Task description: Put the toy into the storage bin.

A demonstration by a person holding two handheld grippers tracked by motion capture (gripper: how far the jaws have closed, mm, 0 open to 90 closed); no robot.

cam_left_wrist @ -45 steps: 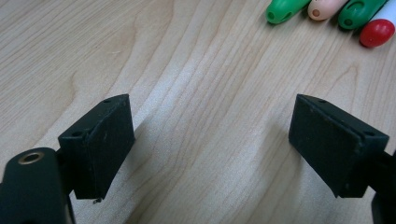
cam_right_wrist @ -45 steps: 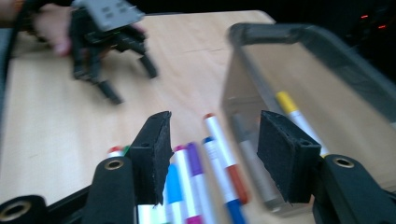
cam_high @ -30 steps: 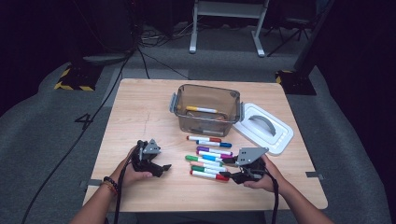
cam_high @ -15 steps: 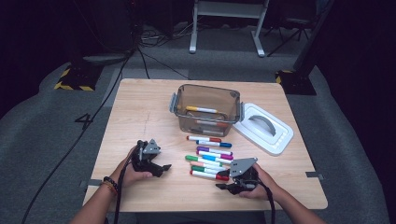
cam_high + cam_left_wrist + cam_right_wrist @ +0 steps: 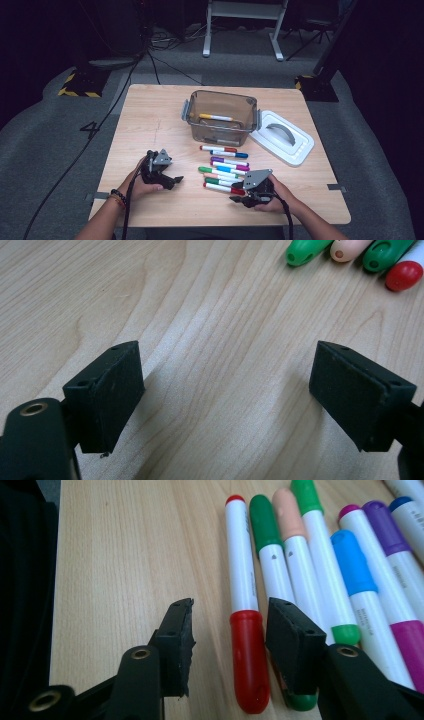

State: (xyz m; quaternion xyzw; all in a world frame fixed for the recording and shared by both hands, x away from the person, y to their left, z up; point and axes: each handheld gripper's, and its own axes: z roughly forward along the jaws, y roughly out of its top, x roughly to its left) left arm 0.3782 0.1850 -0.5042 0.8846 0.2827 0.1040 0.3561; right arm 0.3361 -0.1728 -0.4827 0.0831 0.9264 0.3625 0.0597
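While the right gripper [image 5: 229,625] sits low at the table's [image 5: 150,120] five o'clock edge, its jaws straddle the red-capped marker [image 5: 244,630] — apparently a gap remains on the left side, so no firm grip. At eight o'clock the left gripper [image 5: 227,390] rests wide open over bare wood — markers [image 5: 222,167] at centre.

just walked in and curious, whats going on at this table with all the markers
A person holds a gripper in each hand. The right gripper is low on the table, its jaws straddling the red-capped marker at the near edge of the marker row, with a gap on the left side. The left gripper rests open over bare wood. One marker lies in the clear bin; its lid sits beside it.
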